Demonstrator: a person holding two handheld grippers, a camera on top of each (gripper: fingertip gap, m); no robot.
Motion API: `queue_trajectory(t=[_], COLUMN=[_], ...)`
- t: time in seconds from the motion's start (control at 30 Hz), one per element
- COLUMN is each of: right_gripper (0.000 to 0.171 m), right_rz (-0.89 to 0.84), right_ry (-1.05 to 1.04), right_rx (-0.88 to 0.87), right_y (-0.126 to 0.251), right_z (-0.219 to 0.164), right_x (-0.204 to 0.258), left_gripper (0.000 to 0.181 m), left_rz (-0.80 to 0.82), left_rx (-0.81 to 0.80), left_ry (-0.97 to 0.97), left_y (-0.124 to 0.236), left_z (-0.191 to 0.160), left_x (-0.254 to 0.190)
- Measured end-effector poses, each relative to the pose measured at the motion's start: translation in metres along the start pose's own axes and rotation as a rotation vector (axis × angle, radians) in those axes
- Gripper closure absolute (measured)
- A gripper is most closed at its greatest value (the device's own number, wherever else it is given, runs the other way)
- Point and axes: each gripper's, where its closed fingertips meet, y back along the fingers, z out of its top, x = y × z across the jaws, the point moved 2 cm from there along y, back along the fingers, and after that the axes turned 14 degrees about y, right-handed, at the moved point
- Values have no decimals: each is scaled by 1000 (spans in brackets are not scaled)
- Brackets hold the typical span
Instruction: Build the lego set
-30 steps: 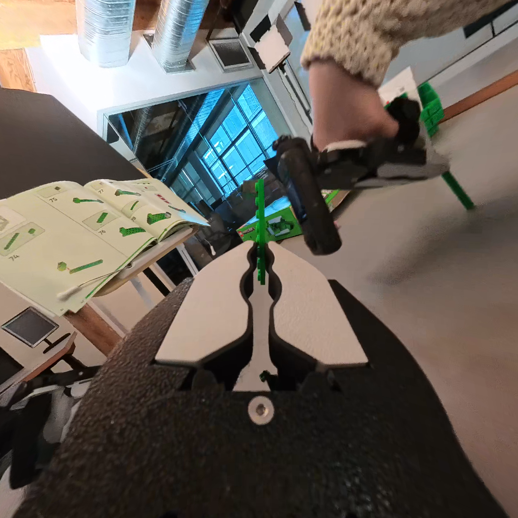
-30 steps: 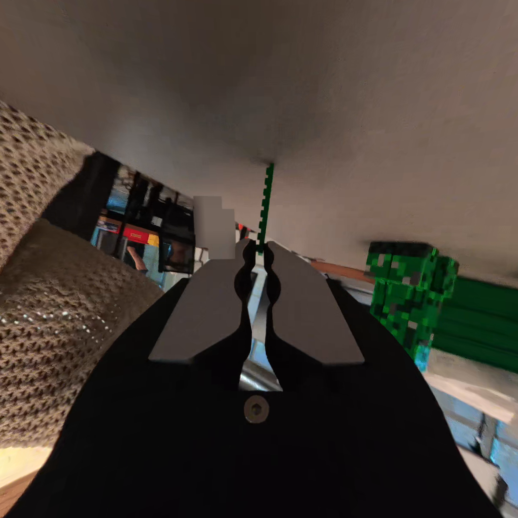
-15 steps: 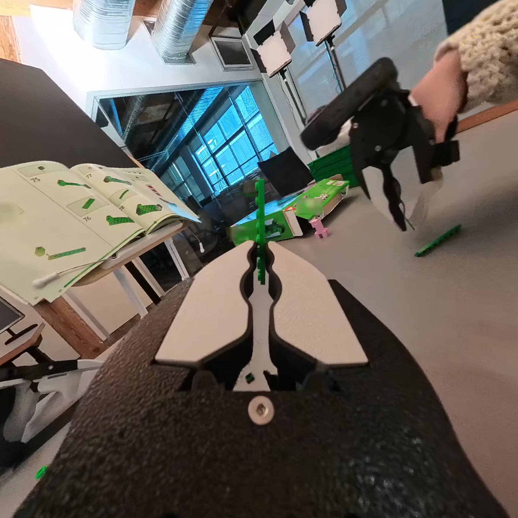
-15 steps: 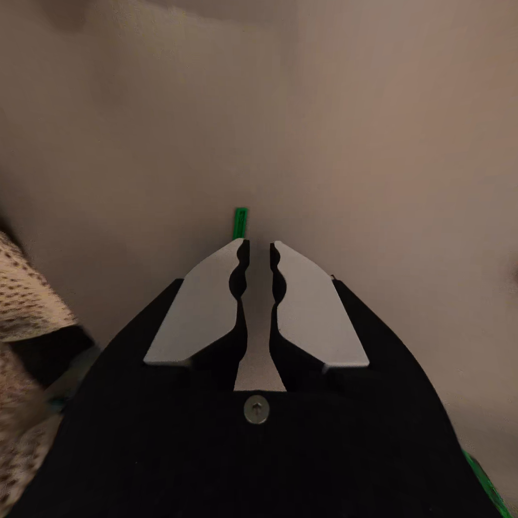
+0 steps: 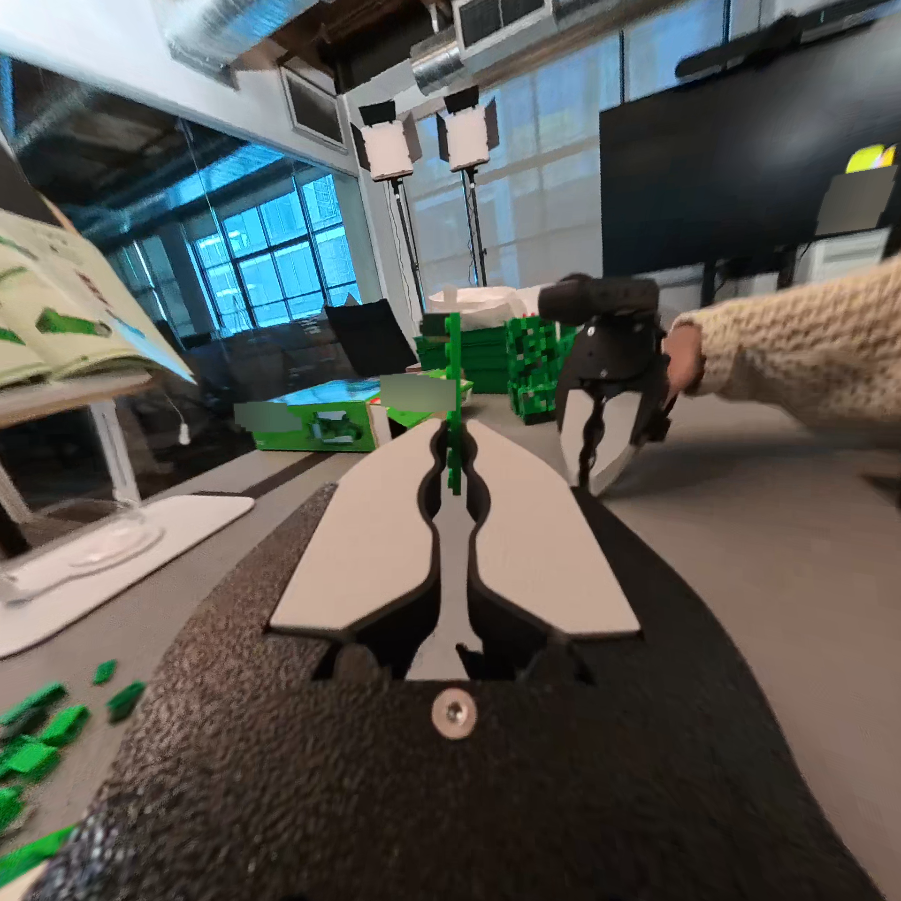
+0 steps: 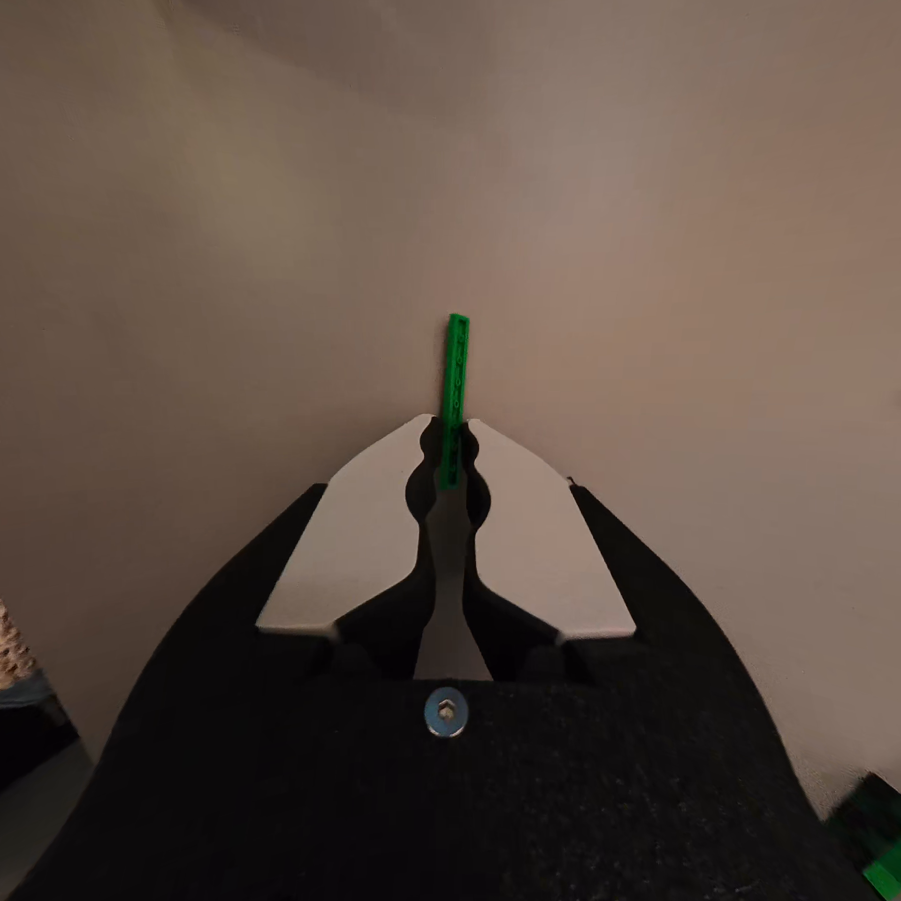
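Observation:
My left gripper (image 5: 453, 428) is shut on a flat green lego piece (image 5: 454, 370) that stands upright, edge-on, between the fingertips above the grey table (image 5: 731, 560). My right gripper (image 6: 449, 422) points down at the table, its fingertips closed around the near end of a long thin green lego strip (image 6: 458, 370) lying flat. The strip's far end sticks out past the tips. In the left wrist view the right gripper (image 5: 587, 480) shows at the right, tips on the table, held by a hand in a cream knit sleeve (image 5: 790, 351).
An open instruction booklet (image 5: 58, 312) rests on a stand with a white base (image 5: 122, 536) at the left. A green box (image 5: 322, 424), green crates (image 5: 478, 351) and a built green block figure (image 5: 534, 370) stand behind. Loose green bricks (image 5: 39, 741) lie at the near left. Some 20 centimeters of space lies between my two pairs of fingers.
My right gripper has come down to the table, moved over the thin green strip and closed around its end. My left gripper has tilted level, still holding its piece.

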Motion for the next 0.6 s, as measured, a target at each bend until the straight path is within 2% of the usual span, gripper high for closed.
queue_trajectory(t=[0.1, 0.27, 0.4, 0.5, 0.6], right_gripper=[165, 165, 165, 165, 164], right_rz=[-138, -404, -489, -494, -464], right_ry=[46, 72, 120, 214, 282], right_rx=[2, -124, 7, 90, 136], right_y=[2, 15, 0, -14, -22], right_z=[14, 68, 71, 70, 66], right_x=[-7, -10, 0, 13, 26], left_gripper=[178, 178, 178, 178, 178], left_rz=[15, 33, 75, 86, 95], left_rx=[-38, -76, -94, -79, -5], left_ry=[240, 779, 1171, 1338, 1352], left_y=[-2, -7, -7, -9, -10], left_z=[9, 2, -20, -34, -47], left_x=[4, -2, -8, -13, -19])
